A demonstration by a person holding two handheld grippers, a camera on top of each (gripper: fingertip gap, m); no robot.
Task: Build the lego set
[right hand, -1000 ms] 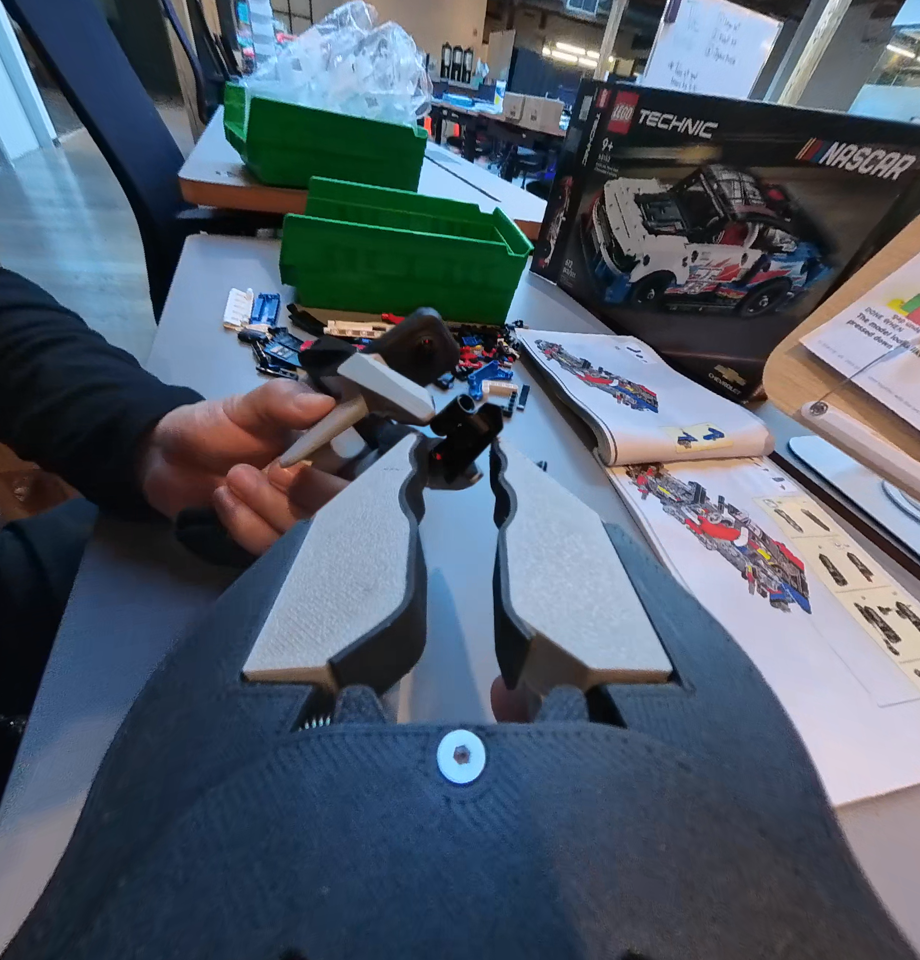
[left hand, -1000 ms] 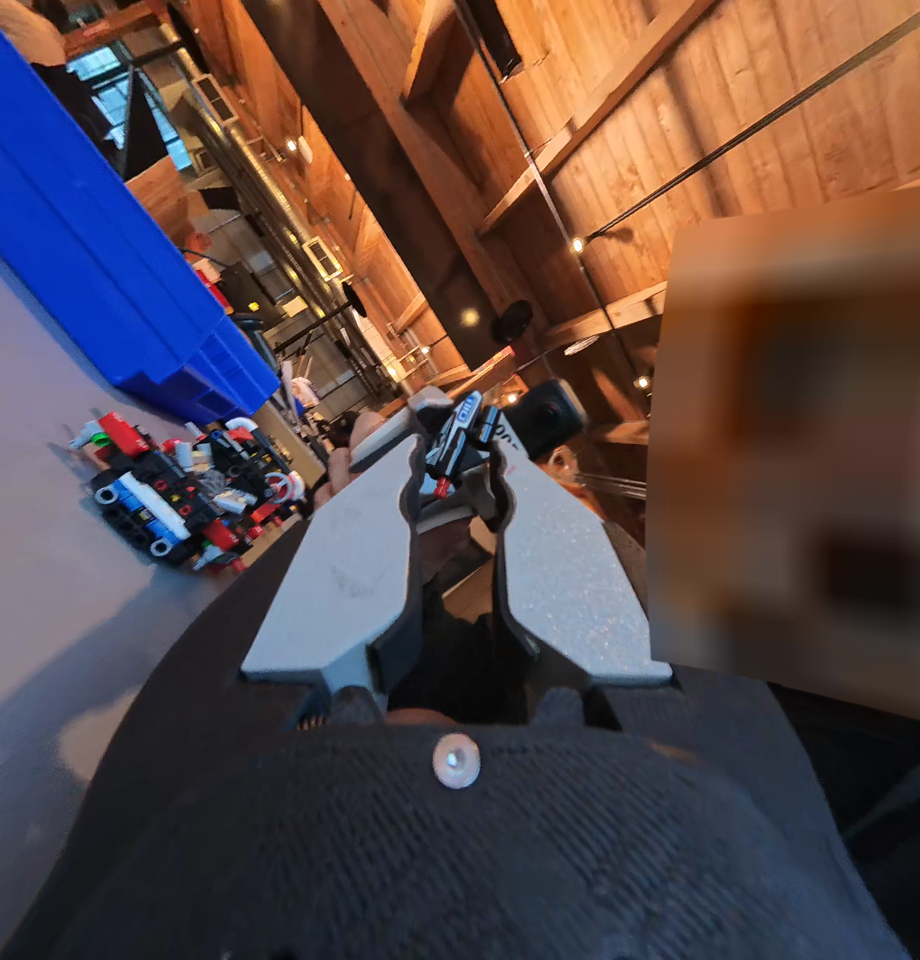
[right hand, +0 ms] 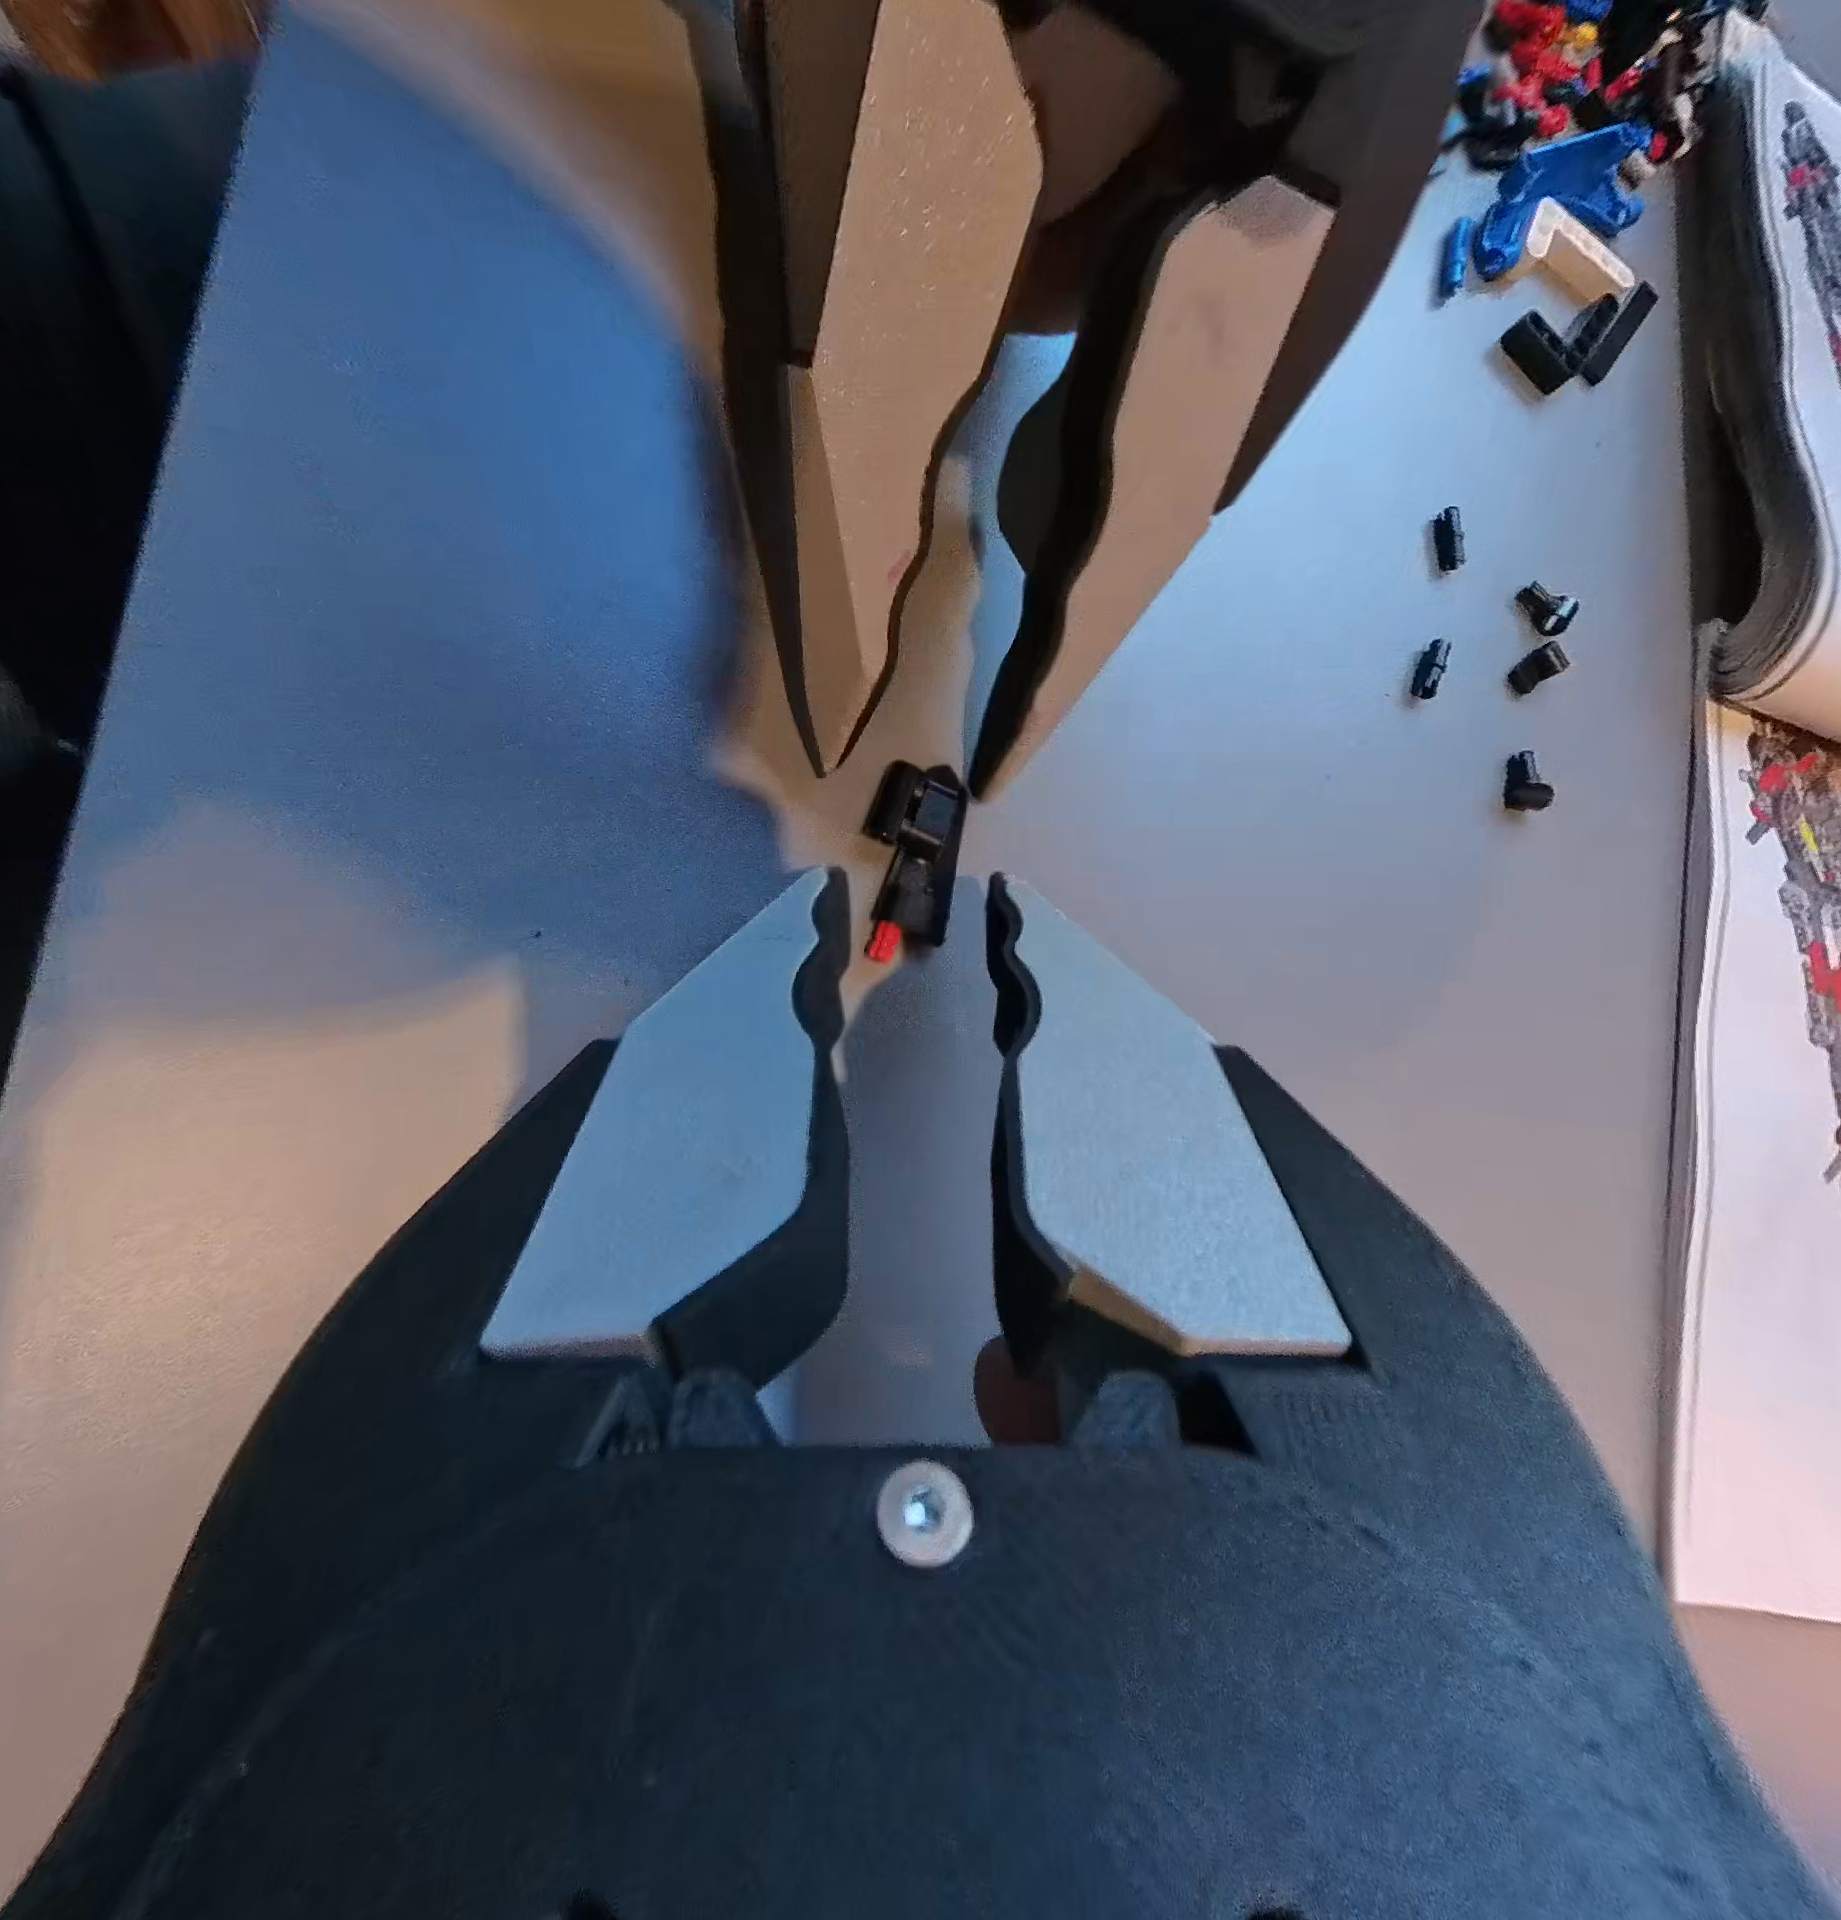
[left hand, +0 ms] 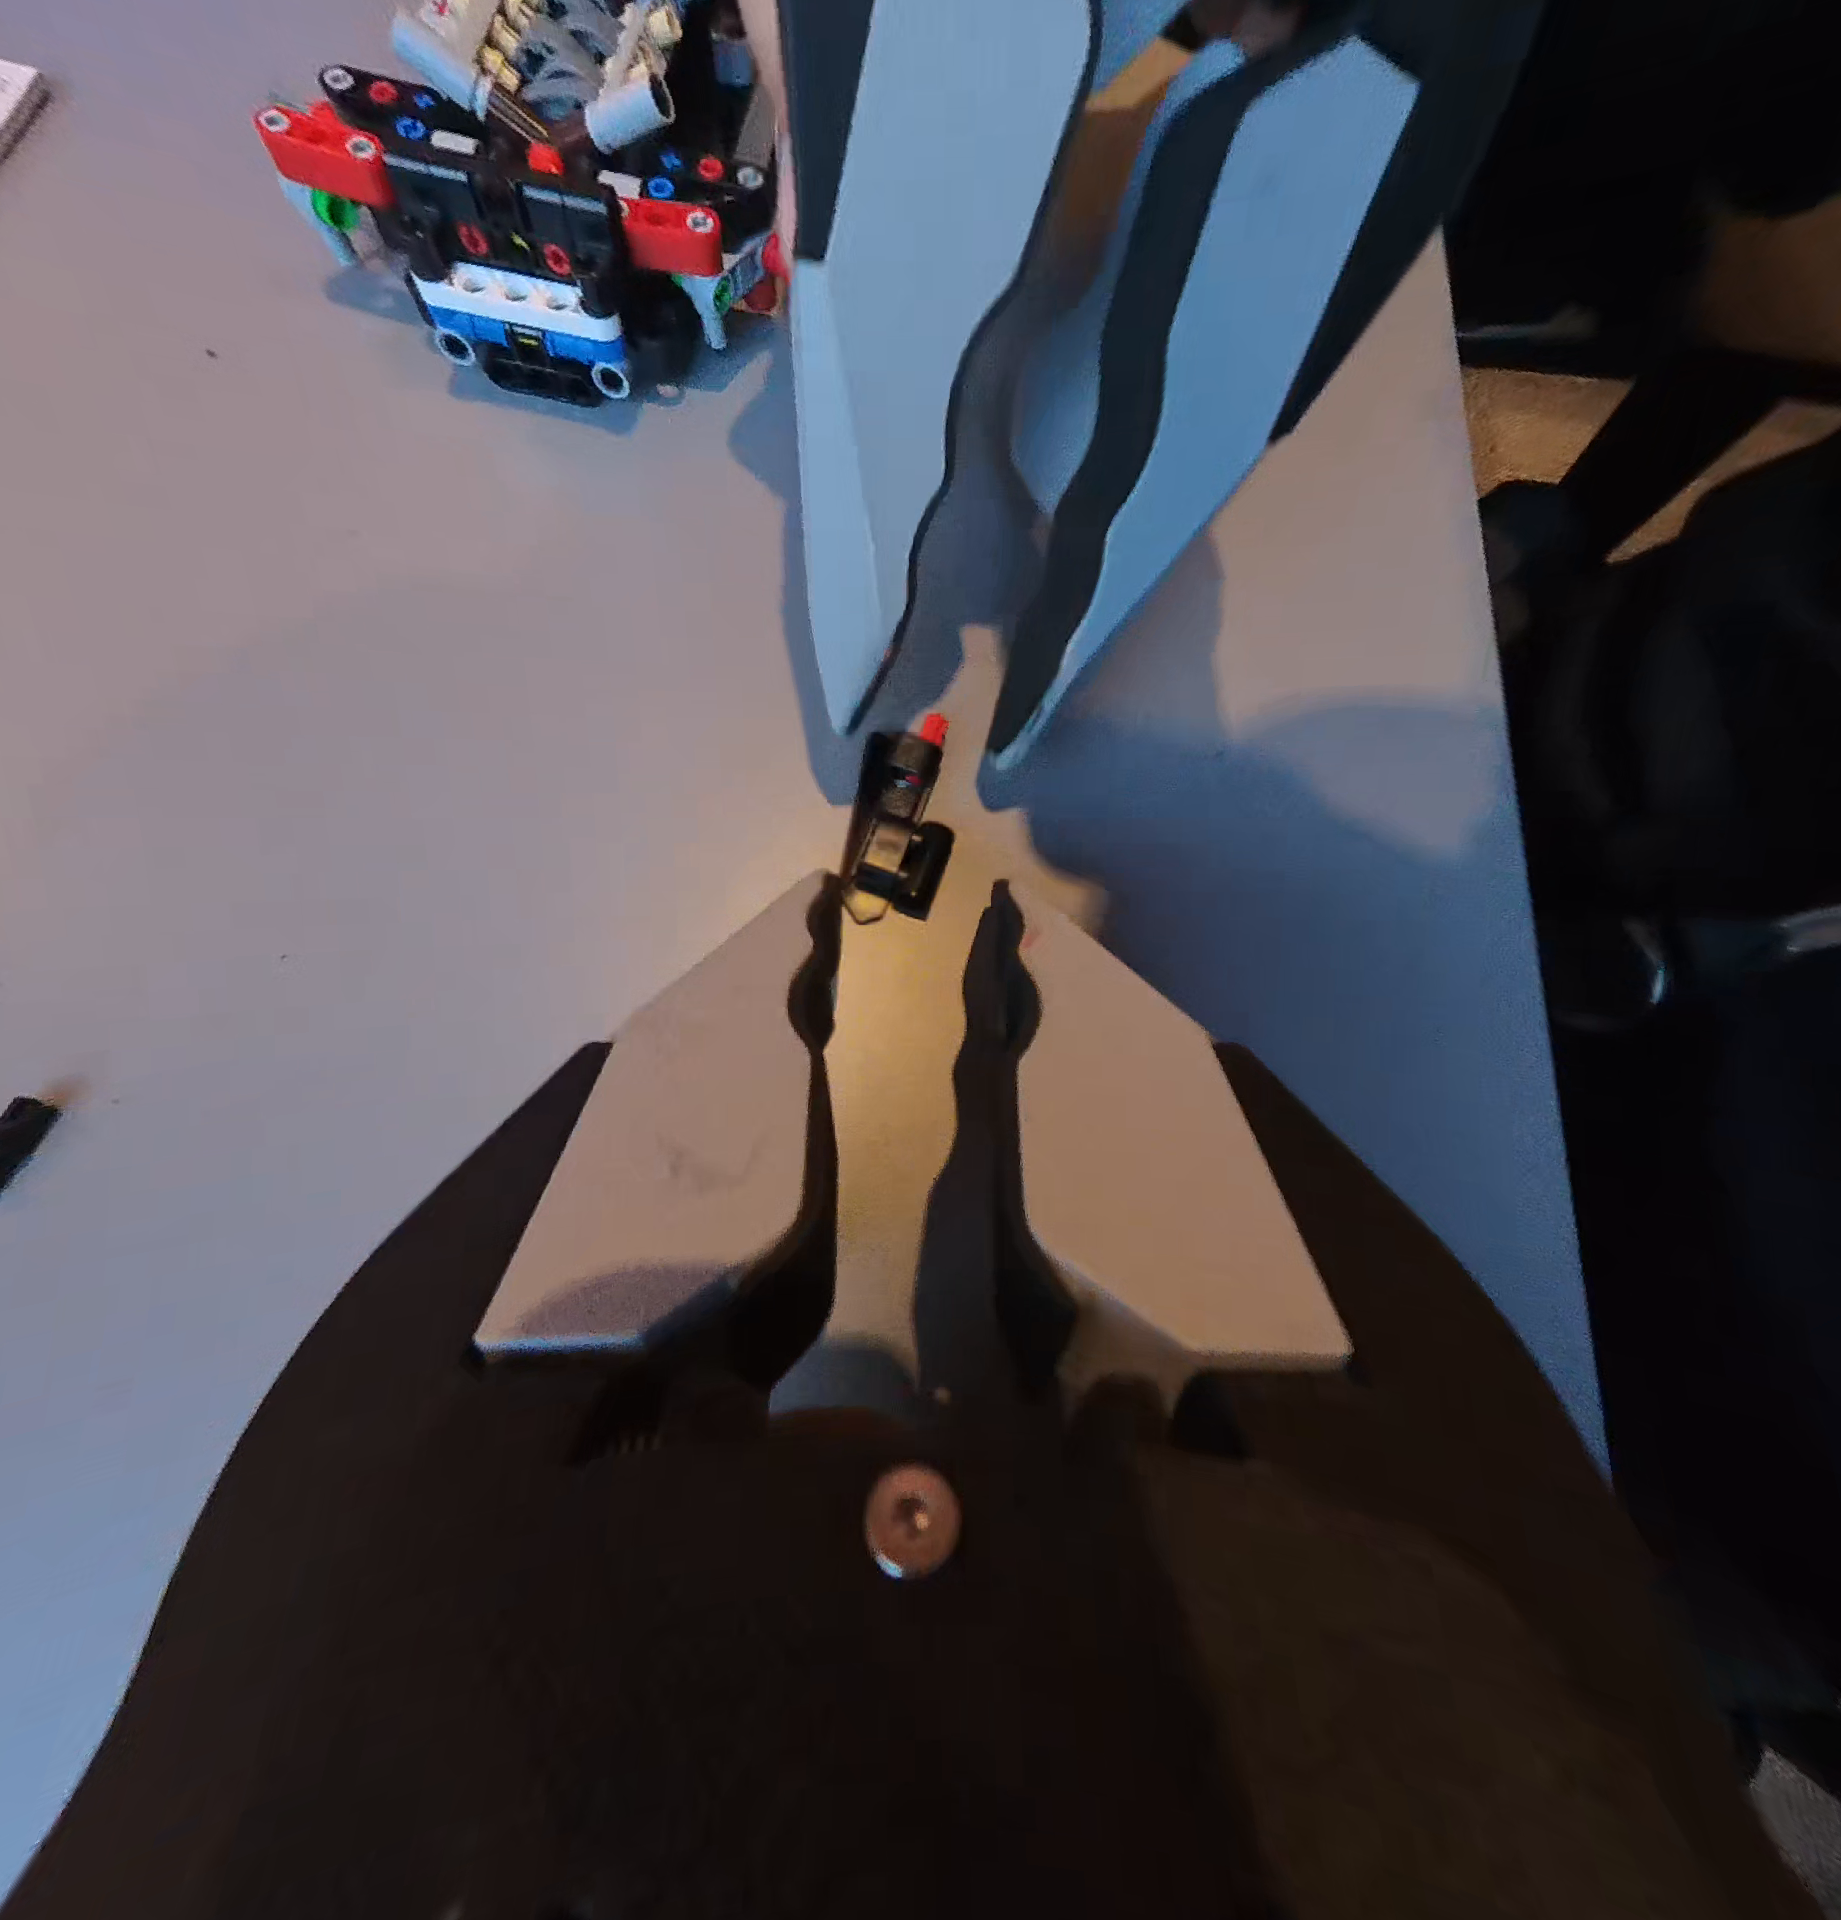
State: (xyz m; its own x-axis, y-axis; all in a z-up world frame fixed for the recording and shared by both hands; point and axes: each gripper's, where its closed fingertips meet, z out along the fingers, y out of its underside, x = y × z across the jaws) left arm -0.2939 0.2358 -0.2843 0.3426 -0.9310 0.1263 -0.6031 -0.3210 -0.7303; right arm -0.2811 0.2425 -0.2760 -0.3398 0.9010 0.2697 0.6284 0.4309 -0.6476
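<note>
A small black Lego assembly with a red pin (left hand: 900, 821) lies on the grey table (left hand: 376, 727), also seen in the right wrist view (right hand: 916, 852). My left gripper (left hand: 911, 891) is open, its tips just short of the piece's black end. My right gripper (right hand: 911, 881) is open, its tips on either side of the red-pin end without pinching it. Each gripper shows in the other's view, pointing down from the top: the right gripper (left hand: 926, 743) and the left gripper (right hand: 900, 779). The part-built car chassis (left hand: 521, 208) stands at the far left.
Loose black pins (right hand: 1518, 644) and blue and black parts (right hand: 1550, 197) lie to the right, beside the instruction booklet (right hand: 1809, 416). A stray black piece (left hand: 7, 1143) lies at the left. The table edge (left hand: 1498, 727) runs close on the right. A dark sleeve (right hand: 64, 312) shows at the left. The tips of both grippers are at nearly the same place. Between my left fingertips and the stray black piece (left hand: 7, 1143) there is roughly 12 centimetres. The right camera catches it too, in the right wrist view (right hand: 1434, 664).
Both grippers were raised and shut on the small assembly between them. Now both tilt down over the table with jaws open, and the assembly lies on the table.
</note>
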